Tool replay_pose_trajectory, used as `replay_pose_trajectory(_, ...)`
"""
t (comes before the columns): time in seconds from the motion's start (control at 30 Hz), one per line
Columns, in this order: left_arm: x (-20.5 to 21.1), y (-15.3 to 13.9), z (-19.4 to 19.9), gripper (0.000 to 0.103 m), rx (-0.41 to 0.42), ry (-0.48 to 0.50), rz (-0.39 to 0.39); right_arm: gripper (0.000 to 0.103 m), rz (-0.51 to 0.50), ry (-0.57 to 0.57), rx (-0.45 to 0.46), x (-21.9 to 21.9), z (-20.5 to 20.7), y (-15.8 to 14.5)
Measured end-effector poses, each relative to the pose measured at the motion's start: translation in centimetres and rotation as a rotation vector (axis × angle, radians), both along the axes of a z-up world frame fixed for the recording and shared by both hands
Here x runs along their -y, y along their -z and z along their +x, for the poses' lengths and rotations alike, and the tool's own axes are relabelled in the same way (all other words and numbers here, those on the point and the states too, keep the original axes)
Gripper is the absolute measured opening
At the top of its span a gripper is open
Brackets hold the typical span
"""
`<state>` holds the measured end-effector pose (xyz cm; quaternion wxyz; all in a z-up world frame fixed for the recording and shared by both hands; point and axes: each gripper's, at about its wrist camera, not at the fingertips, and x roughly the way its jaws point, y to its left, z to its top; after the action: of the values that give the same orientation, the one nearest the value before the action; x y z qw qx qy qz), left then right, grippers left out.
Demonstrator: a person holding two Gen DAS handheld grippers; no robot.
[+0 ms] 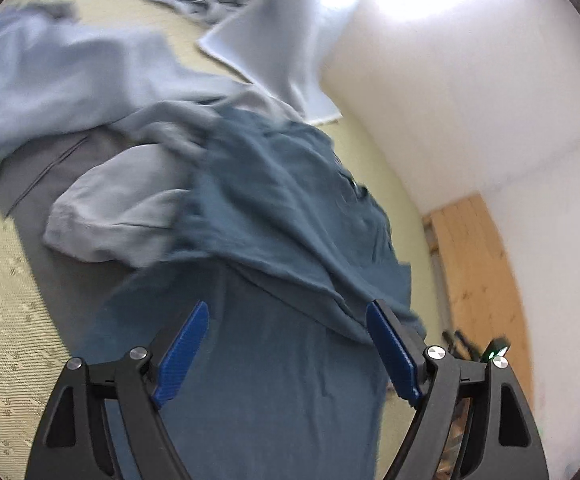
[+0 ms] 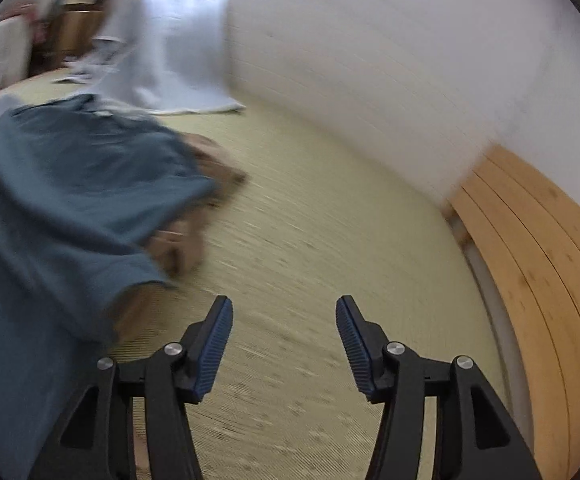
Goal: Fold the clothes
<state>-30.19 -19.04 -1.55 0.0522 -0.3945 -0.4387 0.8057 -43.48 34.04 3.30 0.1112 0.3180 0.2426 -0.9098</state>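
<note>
A dark teal garment (image 1: 274, 240) lies crumpled on a pale woven bed surface (image 1: 2, 312), running from the middle of the left wrist view down between my fingers. My left gripper (image 1: 288, 308) hovers over it, open, with nothing between its blue pads. A light blue garment (image 1: 70, 80) and a grey one (image 1: 46, 168) lie beyond it. In the right wrist view the teal garment (image 2: 62, 200) sits at the left, over something brown (image 2: 206, 160) that is too blurred to identify. My right gripper (image 2: 284, 304) is open over bare bed surface (image 2: 309, 220), to the right of the garment.
A pale blue cloth (image 1: 274, 28) hangs at the far end of the bed against the white wall (image 1: 469, 100). A wooden bed frame (image 2: 537, 260) runs along the right edge. Furniture and clutter (image 2: 62, 20) stand at the back left. Both views are motion-blurred.
</note>
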Motion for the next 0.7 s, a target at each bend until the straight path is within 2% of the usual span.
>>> replay_pose_trajectory(0.03, 1.0, 0.8, 0.1, 0.085, -0.003, -0.014, 0.043, 0.057, -0.018, 0.0, 0.009, 0.5, 0.1, -0.4)
replay_pose_trajectory(0.13, 2.3, 3.3, -0.7, 0.085, -0.035, -0.029, 0.252, 0.058, -0.073, -0.001, 0.037, 2.0, 0.3, -1.5)
replay_pose_trajectory(0.2, 2.2, 4.5, -1.7, 0.085, -0.049, -0.037, 0.341, 0.058, -0.109, -0.001, 0.056, 3.1, 0.5, -2.3)
replay_pose_trajectory(0.3, 1.5, 5.6, -3.2, 0.085, -0.043, -0.03, 0.348, 0.058, -0.15, -0.028, 0.088, 5.6, 0.8, -3.3)
replay_pose_trajectory(0.5, 1.7, 7.7, -4.7, 0.085, -0.008, -0.068, 0.322, 0.058, -0.136, -0.25, 0.14, 17.6, 1.2, -4.9)
replay_pose_trajectory(0.57, 2.4, 8.3, -4.9, 0.085, -0.012, -0.103, 0.344, 0.058, -0.134, -0.304, 0.143, 21.3, 1.3, -5.3)
replay_pose_trajectory(0.7, 3.5, 8.9, -4.9, 0.084, -0.06, -0.153, 0.449, 0.058, -0.122, -0.369, 0.154, 27.0, 1.5, -5.6)
